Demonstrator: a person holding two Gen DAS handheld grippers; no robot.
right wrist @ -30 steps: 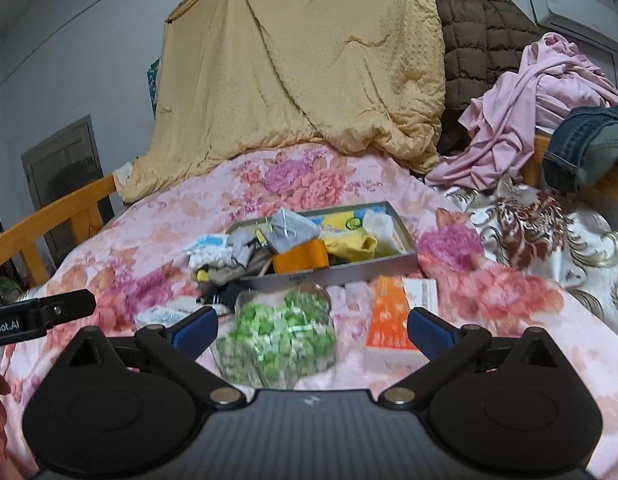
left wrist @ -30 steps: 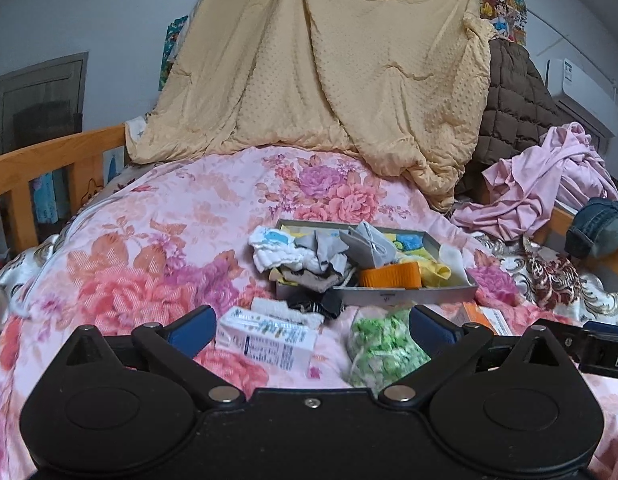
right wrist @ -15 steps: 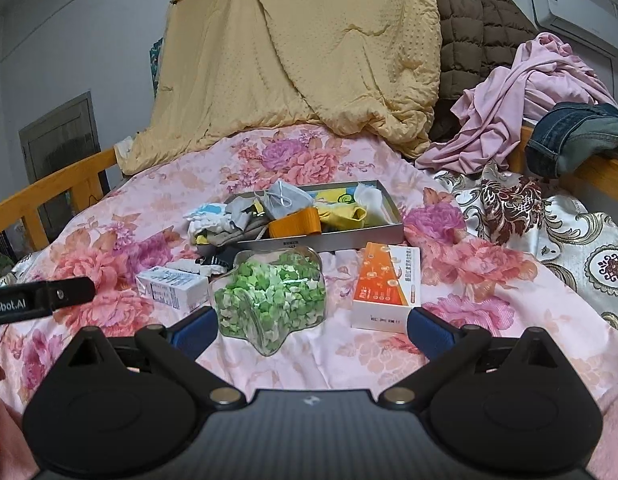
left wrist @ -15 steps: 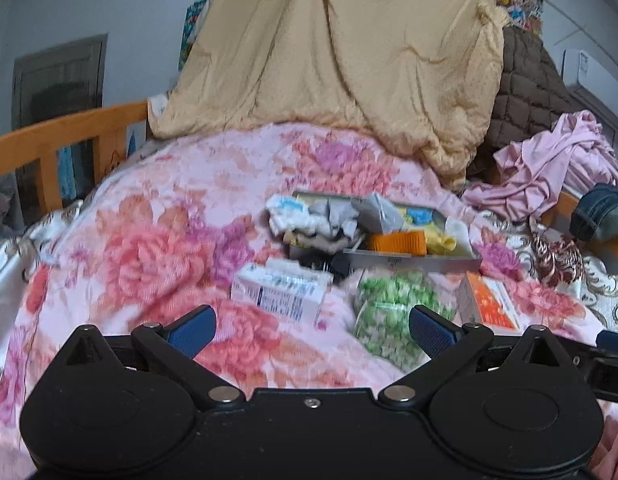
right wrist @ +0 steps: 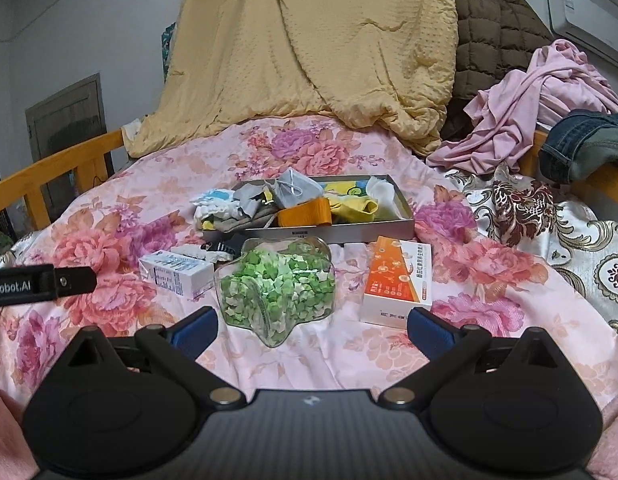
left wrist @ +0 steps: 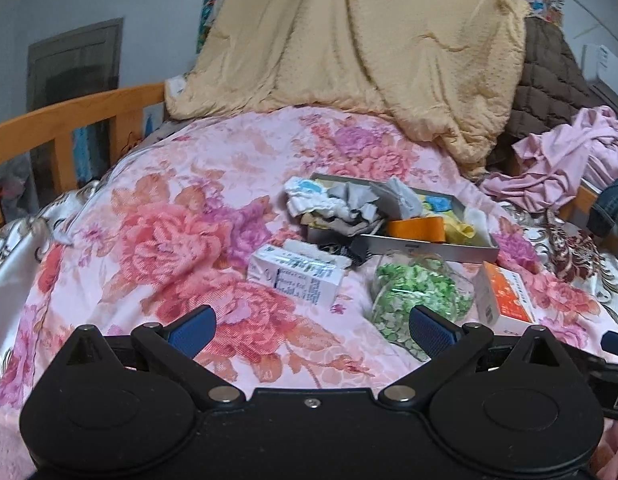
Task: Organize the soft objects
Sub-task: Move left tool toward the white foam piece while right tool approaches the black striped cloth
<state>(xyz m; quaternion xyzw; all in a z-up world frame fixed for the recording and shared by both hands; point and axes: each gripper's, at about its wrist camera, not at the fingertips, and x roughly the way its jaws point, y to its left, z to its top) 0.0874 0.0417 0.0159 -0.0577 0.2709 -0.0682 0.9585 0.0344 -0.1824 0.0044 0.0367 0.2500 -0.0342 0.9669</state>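
Observation:
A grey tray (right wrist: 349,231) (left wrist: 429,249) sits mid-bed on the floral quilt, filled with soft items: white and grey socks (right wrist: 223,208), a grey mask (right wrist: 295,192), an orange band (right wrist: 305,216), yellow cloth (right wrist: 353,206). Some socks spill over its left rim (left wrist: 309,200). My left gripper (left wrist: 311,328) is open and empty, held well short of the tray. My right gripper (right wrist: 311,328) is open and empty, near the front of the bed.
A star-shaped jar of green paper stars (right wrist: 277,284) (left wrist: 417,296), a white-blue carton (right wrist: 177,276) (left wrist: 295,278) and an orange box (right wrist: 397,280) (left wrist: 509,298) lie before the tray. Yellow blanket (right wrist: 309,48), pink clothes (right wrist: 541,96), jeans (right wrist: 585,140) and a wooden rail (left wrist: 69,120) border the bed.
Both grippers have pulled back from the tray, so the tray and the items before it look smaller and farther away. Both stay open and empty.

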